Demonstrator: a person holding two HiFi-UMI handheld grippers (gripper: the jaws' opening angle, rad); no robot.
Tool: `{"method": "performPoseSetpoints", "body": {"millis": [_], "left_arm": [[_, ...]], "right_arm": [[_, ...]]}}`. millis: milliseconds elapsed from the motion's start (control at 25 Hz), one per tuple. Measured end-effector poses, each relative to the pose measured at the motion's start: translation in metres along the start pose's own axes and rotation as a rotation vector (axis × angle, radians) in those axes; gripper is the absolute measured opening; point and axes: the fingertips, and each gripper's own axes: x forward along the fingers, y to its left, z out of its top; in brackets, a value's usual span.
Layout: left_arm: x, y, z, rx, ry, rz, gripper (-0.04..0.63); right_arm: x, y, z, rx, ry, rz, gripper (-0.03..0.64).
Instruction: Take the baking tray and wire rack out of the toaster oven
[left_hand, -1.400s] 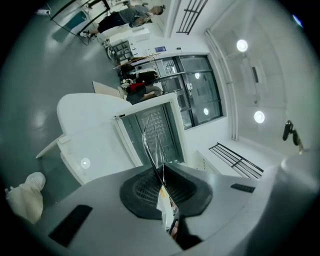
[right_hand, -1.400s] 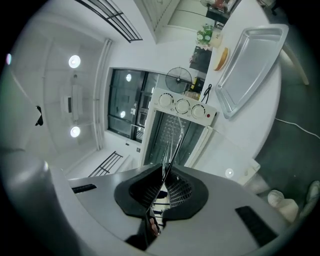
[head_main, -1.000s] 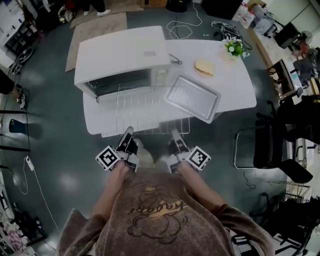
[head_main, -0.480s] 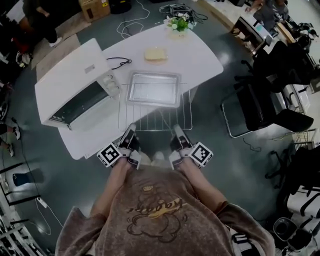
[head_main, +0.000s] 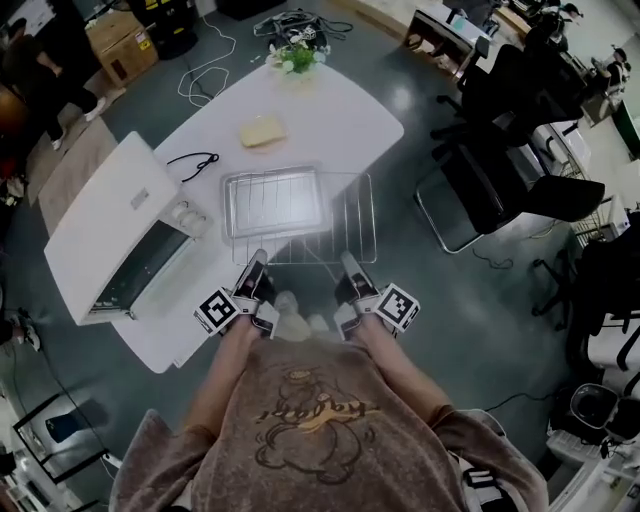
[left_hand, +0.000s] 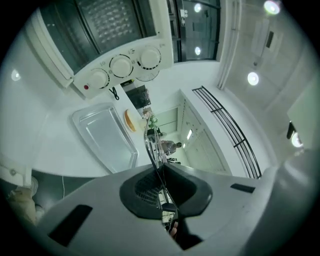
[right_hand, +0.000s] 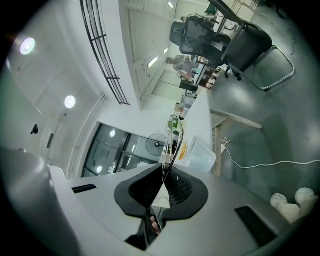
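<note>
The wire rack (head_main: 335, 215) is out of the toaster oven (head_main: 105, 235) and held level by its near edge. My left gripper (head_main: 256, 276) is shut on its left part and my right gripper (head_main: 349, 270) on its right part. It hangs over the silver baking tray (head_main: 272, 200), which lies on the white table (head_main: 340, 120) right of the oven. In the left gripper view the rack (left_hand: 155, 145) runs edge-on out of the left gripper (left_hand: 160, 167), with the tray (left_hand: 102, 137) and the oven knobs (left_hand: 122, 65) beyond. In the right gripper view the rack wires (right_hand: 171, 145) leave the right gripper (right_hand: 164, 175).
A slice of bread (head_main: 262, 130), a black cable (head_main: 195, 162) and a small plant (head_main: 298, 57) sit further back on the table. Black office chairs (head_main: 500, 170) stand to the right of the table. The oven's door (head_main: 165, 285) hangs open at the left.
Both grippers have carried the rack to the right, away from the oven mouth, until it covers the tray. The head view has swung, so the oven now lies further left.
</note>
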Motion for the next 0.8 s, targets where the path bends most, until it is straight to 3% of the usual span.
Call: {"method": "performPoseSetpoints", "body": {"millis": [240,360,480,800], "left_arm": [[0.023,0.016,0.020,-0.024,0.028,0.003,0.008],[0.031,0.029,0.031,-0.012,0.041,0.028,0.008],[0.037,0.051,0.040,0.018,0.063,0.071,0.008],[0.054,0.097,0.041,-0.046,0.093,0.125,0.008]], "right_arm": [[0.026,-0.014,0.000,0.015,0.015,-0.063,0.014],[0.047,-0.017,-0.004,0.007,0.071,-0.038,0.014],[0.063,-0.031,-0.013,-0.003,0.147,-0.070,0.016],[0.086,-0.068,-0.022,-0.009,0.242,-0.145,0.022]]}}
